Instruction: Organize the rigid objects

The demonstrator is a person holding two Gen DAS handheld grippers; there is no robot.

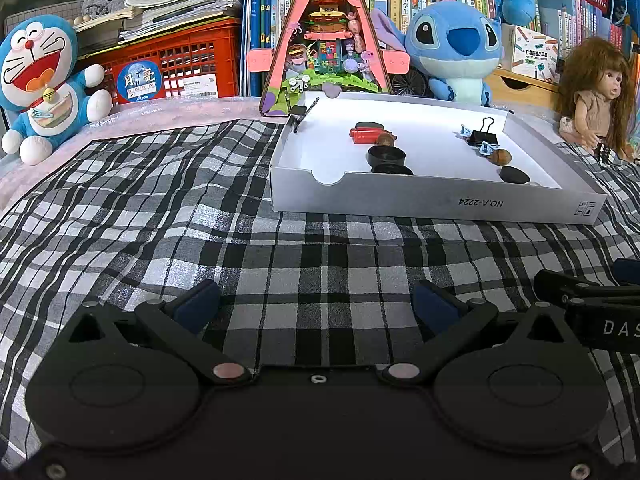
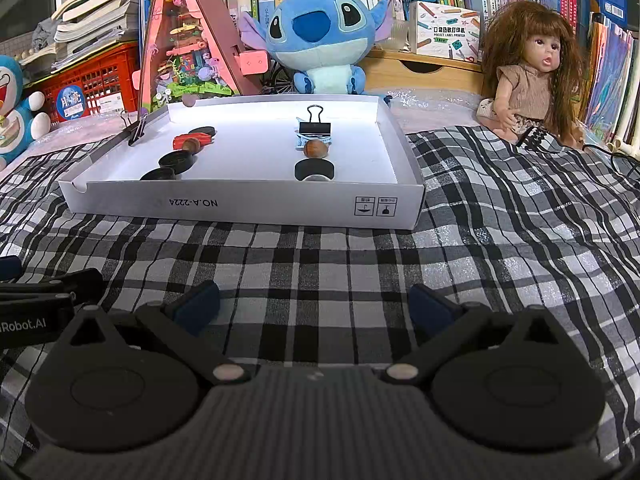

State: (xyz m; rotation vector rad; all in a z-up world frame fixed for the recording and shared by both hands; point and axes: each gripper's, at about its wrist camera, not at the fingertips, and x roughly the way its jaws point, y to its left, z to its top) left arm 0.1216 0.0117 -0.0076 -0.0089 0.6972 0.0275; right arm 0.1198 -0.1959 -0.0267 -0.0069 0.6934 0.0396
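Plaid cloth (image 1: 160, 200) covers the whole work surface; bare stretch of it lies between both tongs and the box, nothing on it.

White shallow box (image 1: 436, 204) sits ahead of the left tongs (image 1: 316, 306), slightly to their right; from the right tongs (image 2: 316, 306) it's ahead and left-of-centre (image 2: 248, 208). Near wall faces the tongs, printed "NO.A-2224", with a notch at its left corner. Cloth to the right of the box, in front of the doll (image 2: 532, 80), is open too.

Both tongs: fingers spread wide, nothing between them, both hovering low over the cloth. Right tongs' body clips the right edge of the left view; left tongs' body clips the left edge of the right view, so they sit side by side.

Box contents, two rough rows running away from the tongs:
- Left row: black round caps (image 2: 176, 160), red cylinder (image 2: 188, 140), a brown nut (image 2: 191, 145) touching it, another dark disc (image 2: 202, 133) behind.
- Right row: black disc (image 2: 314, 169) nearest, brown nut (image 2: 316, 148), blue clips (image 1: 486, 147), black binder clip (image 2: 315, 128) farthest.
- One more binder clip (image 2: 136, 128) is clamped on the box's left wall.

Near wall hides the lower part of the closest discs. Blue clips are mostly hidden behind the nut in the right view. Stitch plush (image 2: 324, 36) and triangular model house (image 2: 184, 40) stand just behind the far wall.
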